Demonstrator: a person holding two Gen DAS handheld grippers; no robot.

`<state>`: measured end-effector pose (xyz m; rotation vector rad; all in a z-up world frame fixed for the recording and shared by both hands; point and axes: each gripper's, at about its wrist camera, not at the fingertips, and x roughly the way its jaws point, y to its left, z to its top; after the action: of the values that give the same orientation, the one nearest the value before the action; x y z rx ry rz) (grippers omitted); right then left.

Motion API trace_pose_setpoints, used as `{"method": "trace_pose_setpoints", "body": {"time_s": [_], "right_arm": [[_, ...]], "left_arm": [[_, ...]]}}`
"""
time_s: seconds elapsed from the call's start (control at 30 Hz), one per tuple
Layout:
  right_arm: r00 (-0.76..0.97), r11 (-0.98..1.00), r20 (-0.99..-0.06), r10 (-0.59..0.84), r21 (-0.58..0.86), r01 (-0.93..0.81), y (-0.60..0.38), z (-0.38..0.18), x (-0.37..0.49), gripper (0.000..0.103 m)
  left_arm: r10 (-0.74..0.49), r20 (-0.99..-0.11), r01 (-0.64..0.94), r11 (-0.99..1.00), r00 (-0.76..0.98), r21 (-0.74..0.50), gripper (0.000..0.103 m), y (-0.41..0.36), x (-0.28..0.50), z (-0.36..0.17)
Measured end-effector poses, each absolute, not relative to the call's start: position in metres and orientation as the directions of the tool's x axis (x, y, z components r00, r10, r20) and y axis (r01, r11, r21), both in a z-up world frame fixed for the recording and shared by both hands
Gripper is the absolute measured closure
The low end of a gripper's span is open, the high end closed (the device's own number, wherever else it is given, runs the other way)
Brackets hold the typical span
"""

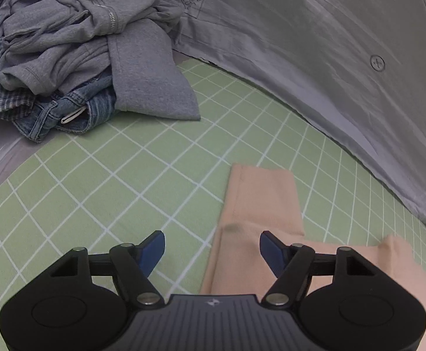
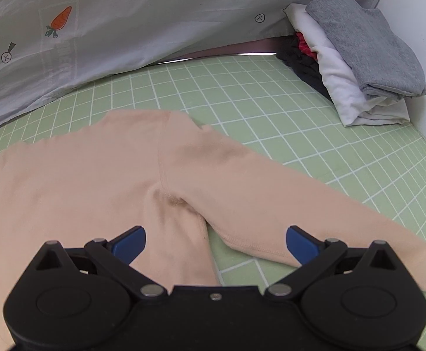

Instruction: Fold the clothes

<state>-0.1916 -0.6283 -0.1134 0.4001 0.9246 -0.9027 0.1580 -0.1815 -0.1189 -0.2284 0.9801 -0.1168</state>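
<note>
Left wrist view: left gripper [image 1: 212, 248] jaws wide, empty, over the peach shirt [image 1: 259, 204], cut off by the frame's lower edge. Unfolded pile [image 1: 66, 55] lies far-left.

Right wrist view: right gripper [image 2: 216, 244] jaws wide, empty; shirt [image 2: 96, 181] flat on the green grid mat [image 2: 271, 102], hem hidden. Folded stack [image 2: 359, 58] far-right.

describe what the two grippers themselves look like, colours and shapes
Both the left gripper and the right gripper have matte black bodies with round side housings, silver pivot pins and black linkage bars. The jaws carry blue ribbed pads. The left body is ribbed with a small white logo.
</note>
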Motion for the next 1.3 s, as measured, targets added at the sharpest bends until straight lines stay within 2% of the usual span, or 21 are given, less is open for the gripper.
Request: {"method": "trace_pose_setpoints", "body": {"time_s": [0.1, 0.3, 0.53, 0.57, 0.63, 0.67, 0.7, 0.83, 1.03, 1.2, 1.3], "right_arm": [[0.273, 0.586, -0.835, -0.478, -0.071, 0.807, -0.632, -0.118, -0.187, 0.0], [0.264, 0.602, -0.844, -0.467, -0.085, 0.794, -0.637, -0.12, -0.176, 0.0], [0.237, 0.597, -0.837, -0.492, -0.126, 0.793, -0.639, -0.117, -0.175, 0.0], [0.233, 0.595, -0.838, -0.493, -0.13, 0.793, -0.639, -0.118, -0.175, 0.0], [0.224, 0.594, -0.841, -0.493, -0.137, 0.793, -0.639, -0.118, -0.177, 0.0], [0.219, 0.597, -0.842, -0.494, -0.145, 0.789, -0.638, -0.119, -0.176, 0.0], [0.214, 0.602, -0.843, -0.494, -0.154, 0.783, -0.637, -0.12, -0.176, 0.0], [0.218, 0.629, -0.84, -0.496, -0.174, 0.758, -0.63, -0.12, -0.176, 0.0], [0.242, 0.646, -0.83, -0.503, -0.174, 0.743, -0.622, -0.112, -0.18, 0.0], [0.282, 0.642, -0.831, -0.48, -0.114, 0.758, -0.61, -0.107, -0.191, 0.0], [0.313, 0.644, -0.829, -0.463, -0.071, 0.762, -0.6, -0.102, -0.2, 0.0]], "left_arm": [[-0.215, -0.812, 0.017, 0.969, 0.543, -0.245, 0.042, -0.182, 0.178, -0.122], [-0.267, -0.826, 0.142, 0.964, 0.496, -0.227, 0.042, -0.21, 0.2, -0.132], [-0.206, -0.839, 0.252, 0.964, 0.504, -0.085, 0.042, -0.243, 0.197, -0.138], [-0.197, -0.838, 0.265, 0.962, 0.509, -0.066, 0.047, -0.246, 0.197, -0.139], [-0.181, -0.836, 0.292, 0.956, 0.518, -0.026, 0.069, -0.252, 0.195, -0.139], [-0.191, -0.837, 0.301, 0.953, 0.513, -0.033, 0.089, -0.252, 0.195, -0.139], [-0.206, -0.838, 0.309, 0.95, 0.506, -0.047, 0.092, -0.251, 0.196, -0.138], [-0.199, -0.838, 0.216, 0.971, 0.509, -0.1, 0.094, -0.227, 0.195, -0.139], [-0.061, -0.843, 0.061, 0.998, 0.534, -0.034, 0.094, -0.164, 0.173, -0.135], [0.008, -0.852, -0.075, 0.997, 0.523, -0.036, 0.094, -0.1, 0.131, -0.127], [-0.017, -0.862, -0.118, 0.989, 0.507, -0.089, 0.094, -0.073, 0.095, -0.125]]}}
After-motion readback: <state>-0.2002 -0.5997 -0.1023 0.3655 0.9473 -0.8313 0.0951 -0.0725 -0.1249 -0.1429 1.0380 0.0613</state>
